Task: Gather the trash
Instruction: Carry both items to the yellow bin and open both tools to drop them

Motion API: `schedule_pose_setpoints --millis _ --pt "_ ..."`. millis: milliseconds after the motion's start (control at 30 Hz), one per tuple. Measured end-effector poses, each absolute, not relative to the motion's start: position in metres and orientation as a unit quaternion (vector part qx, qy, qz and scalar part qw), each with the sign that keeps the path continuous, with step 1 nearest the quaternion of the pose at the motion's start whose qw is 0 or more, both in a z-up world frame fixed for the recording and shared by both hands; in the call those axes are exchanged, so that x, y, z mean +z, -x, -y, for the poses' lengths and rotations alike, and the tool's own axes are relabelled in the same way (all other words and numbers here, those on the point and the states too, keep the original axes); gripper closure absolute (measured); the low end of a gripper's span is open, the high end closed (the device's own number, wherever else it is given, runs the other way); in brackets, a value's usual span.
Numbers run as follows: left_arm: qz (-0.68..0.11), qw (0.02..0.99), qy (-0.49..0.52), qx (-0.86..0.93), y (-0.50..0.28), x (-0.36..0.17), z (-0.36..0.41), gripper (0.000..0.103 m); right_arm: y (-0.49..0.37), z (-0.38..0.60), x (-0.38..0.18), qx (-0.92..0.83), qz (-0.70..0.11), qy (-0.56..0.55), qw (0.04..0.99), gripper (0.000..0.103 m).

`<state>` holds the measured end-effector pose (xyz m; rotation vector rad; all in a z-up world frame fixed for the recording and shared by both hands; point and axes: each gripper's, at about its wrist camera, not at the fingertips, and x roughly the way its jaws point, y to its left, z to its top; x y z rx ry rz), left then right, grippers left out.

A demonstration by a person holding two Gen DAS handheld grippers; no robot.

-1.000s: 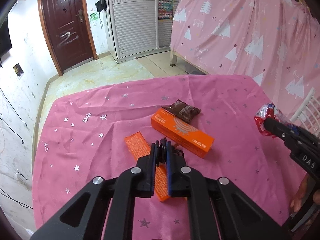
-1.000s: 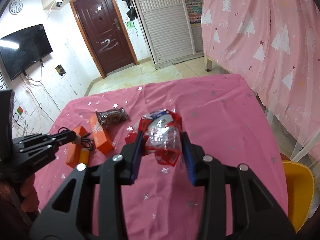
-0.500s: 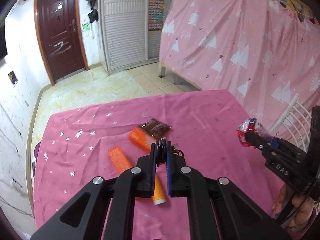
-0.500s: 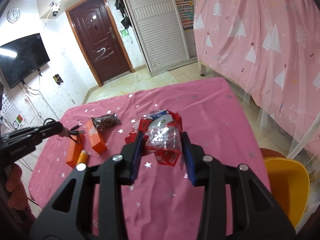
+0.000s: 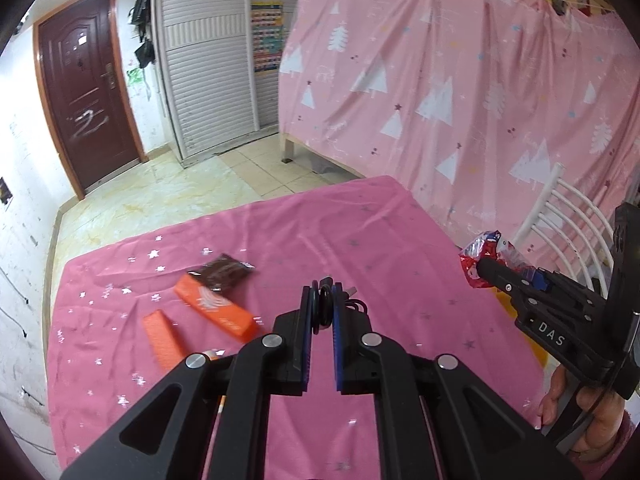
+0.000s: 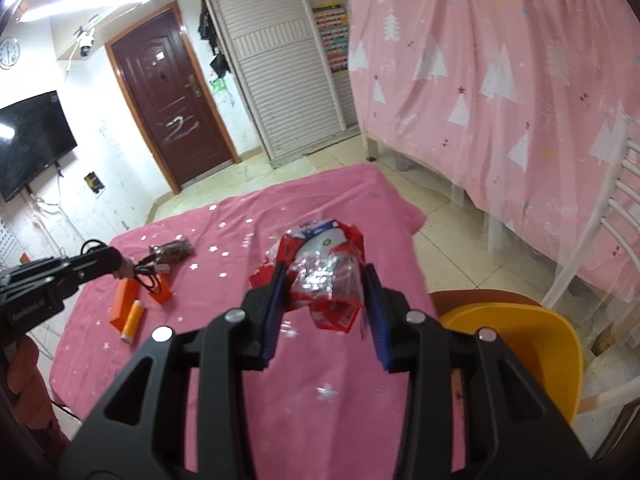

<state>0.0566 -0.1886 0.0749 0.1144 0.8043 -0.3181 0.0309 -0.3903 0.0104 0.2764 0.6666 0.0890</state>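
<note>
My left gripper is shut on a coiled black cable and holds it above the pink table. The cable also shows in the right wrist view. My right gripper is shut on a crumpled red and silver snack wrapper, raised near the table's right edge; the wrapper also shows in the left wrist view. On the table lie a brown wrapper, an orange box, a second orange box and an orange tube.
A yellow bin stands on the floor beside the table's right edge. A white chair stands behind it. A pink curtain hangs on the right. A brown door is at the far left.
Both grippers have risen and pulled back from the table with their loads. The right gripper has swung right, so the yellow bin now shows beside it.
</note>
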Motion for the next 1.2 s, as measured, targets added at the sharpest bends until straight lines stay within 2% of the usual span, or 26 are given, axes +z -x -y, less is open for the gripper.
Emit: schedule_pose_setpoints --millis 1033,1200 --pt "-0.418 0.864 -0.101 -0.262 -0.033 0.058 0.362 0.101 0.036 0.532 -0.034 -0.072 -0.316 -0.226 0.919 0.065" --pt "-0.416 0.856 -0.089 -0.292 -0.030 0.056 0.385 0.100 0.040 0.544 -0.037 -0.079 -0.315 -0.238 0.915 0.054"
